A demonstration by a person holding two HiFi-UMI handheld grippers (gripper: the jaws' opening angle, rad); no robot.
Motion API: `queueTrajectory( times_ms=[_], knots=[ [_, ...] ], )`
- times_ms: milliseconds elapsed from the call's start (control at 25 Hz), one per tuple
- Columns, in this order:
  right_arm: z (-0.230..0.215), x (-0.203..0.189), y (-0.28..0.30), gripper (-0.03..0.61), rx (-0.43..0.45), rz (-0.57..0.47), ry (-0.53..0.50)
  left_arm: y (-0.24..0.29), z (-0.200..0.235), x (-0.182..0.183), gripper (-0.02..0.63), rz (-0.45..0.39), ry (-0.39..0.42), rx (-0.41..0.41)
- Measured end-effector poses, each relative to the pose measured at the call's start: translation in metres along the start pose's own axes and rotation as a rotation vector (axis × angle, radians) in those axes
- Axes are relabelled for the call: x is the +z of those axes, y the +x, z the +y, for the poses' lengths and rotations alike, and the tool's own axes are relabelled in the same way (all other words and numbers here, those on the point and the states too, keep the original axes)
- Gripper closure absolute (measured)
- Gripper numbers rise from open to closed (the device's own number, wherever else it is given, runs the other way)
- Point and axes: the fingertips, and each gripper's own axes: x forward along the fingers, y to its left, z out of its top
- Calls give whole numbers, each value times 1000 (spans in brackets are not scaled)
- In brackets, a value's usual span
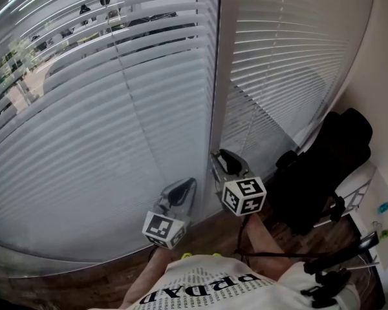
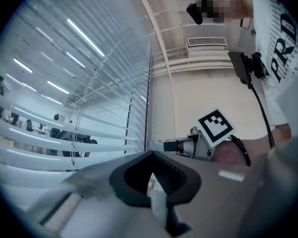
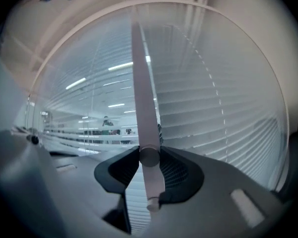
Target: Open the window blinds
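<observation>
- Right gripper view: the right gripper (image 3: pixel 149 157) is clenched on the tilt wand (image 3: pixel 141 98). The rod runs up between the jaws from its capped lower end at the frame's lower centre towards the top of the frame.
- Head view: the right gripper (image 1: pixel 227 163) sits at lower centre, just beside the white mullion (image 1: pixel 216 76) that separates the two panels of blinds (image 1: pixel 116 128). The upper-left slats show the room beyond through their gaps. The lower slats lie closed.
- Left gripper view: the left gripper (image 2: pixel 151 155) appears drawn together at the tips, with nothing I can name held. In the head view the left gripper (image 1: pixel 184 189) sits close to the left panel, at the lower middle of the frame.
- Handling, as a judgement: the wand looks slim, stiff, light and smooth, so it is liable to slip when twisted. A firm hold near its lower end, as it is held now, suits turning it about its own length.
- The slats look thin and easily bent, so they should not be gripped or pushed.
</observation>
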Motion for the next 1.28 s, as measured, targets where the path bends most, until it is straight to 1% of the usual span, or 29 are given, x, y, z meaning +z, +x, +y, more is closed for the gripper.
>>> queueTrajectory(
  times_ms=[80,160,200,280,360,440,520,560,720,840,960,1120,1280],
  knots=[
    [3,4,-2,437,-21,12,-197,-1,3,1,621,3,5,5],
    [6,7,-3,410,-44,35,-401,0,5,4,621,2,-2,9],
    [9,6,-3,408,-55,46,-499,0,4,4,621,-2,-8,11],
    [14,1,-4,408,-70,58,-667,-2,1,0,621,-2,-7,6],
    [17,0,-3,408,-77,70,-781,-2,1,0,621,5,5,-2],
    [18,4,-1,410,-81,83,-844,1,1,7,621,9,10,-7],
    [18,10,1,411,-85,86,-871,3,1,14,621,12,8,-9],
    [18,11,2,425,-88,85,-882,3,0,16,621,13,5,-10],
    [17,-5,2,442,-97,79,-933,-2,-3,5,621,7,-2,-8],
    [16,-7,3,443,-100,68,-937,-3,-1,-1,621,10,-1,-4],
    [16,4,4,445,-97,72,-906,-2,2,8,621,18,4,4],
    [15,0,3,445,-91,67,-820,-3,2,3,621,18,-4,7],
    [15,7,4,446,-83,62,-742,-1,3,11,621,23,-9,5]
  ],
)
